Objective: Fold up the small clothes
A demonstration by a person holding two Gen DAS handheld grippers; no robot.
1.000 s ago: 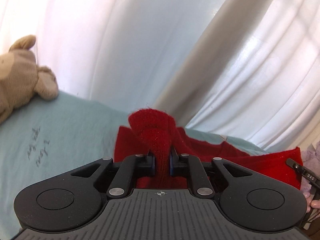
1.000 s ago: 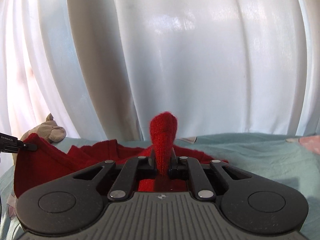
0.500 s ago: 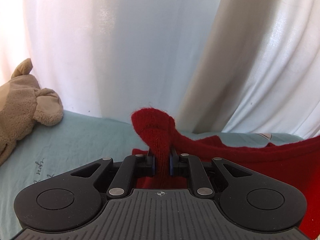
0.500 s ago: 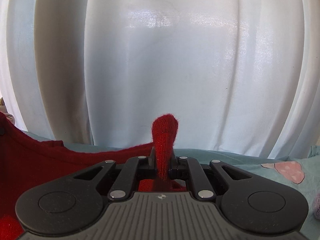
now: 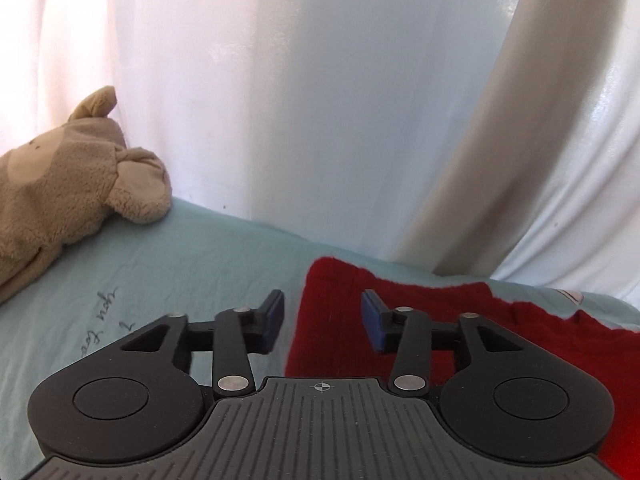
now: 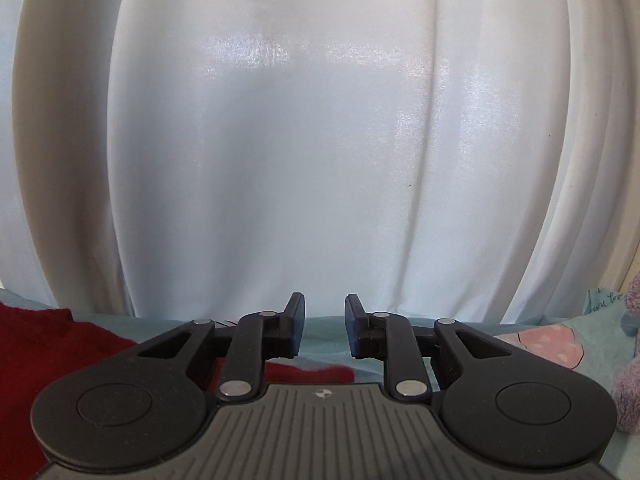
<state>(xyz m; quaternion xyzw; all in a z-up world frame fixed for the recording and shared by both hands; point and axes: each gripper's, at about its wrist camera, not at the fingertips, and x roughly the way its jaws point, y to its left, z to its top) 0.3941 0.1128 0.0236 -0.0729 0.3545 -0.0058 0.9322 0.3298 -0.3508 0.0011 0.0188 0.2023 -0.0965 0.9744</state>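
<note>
Red knit garment (image 5: 420, 320) flat under the open left hand-held gripper (image 5: 322, 318)

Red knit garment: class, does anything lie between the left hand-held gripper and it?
Nothing visible does. The left hand-held gripper is open directly over the red knit garment on the blue sheet; the plush toy lies well off to the left.

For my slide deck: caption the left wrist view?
Open left gripper above a red knit garment on a teal sheet, plush toy nearby.
</note>
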